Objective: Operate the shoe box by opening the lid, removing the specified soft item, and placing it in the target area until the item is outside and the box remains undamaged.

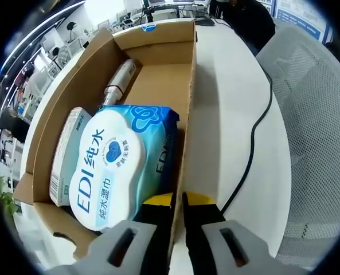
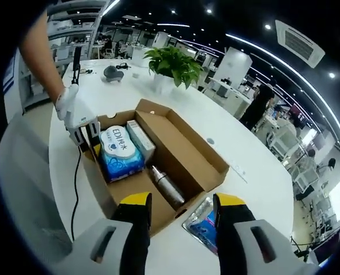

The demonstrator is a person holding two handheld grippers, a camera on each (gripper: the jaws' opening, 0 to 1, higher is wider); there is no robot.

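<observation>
- My brown cardboard shoe box (image 2: 175, 150) stands open on the white table, its lid flap folded out toward 2 o'clock in my right gripper view.
- The soft item, a blue and white plastic pack of wet wipes (image 1: 121, 163) printed "EDI", lies label up in the box's near end at 9 o'clock in my left gripper view, against the wall and still inside.

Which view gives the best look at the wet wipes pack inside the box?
The left gripper view: the wet wipes pack lies close below the camera, its label readable, beside the box wall that the left hand-held gripper straddles. The right gripper view shows the same pack small and distant, with a metal bottle nearby.
</observation>
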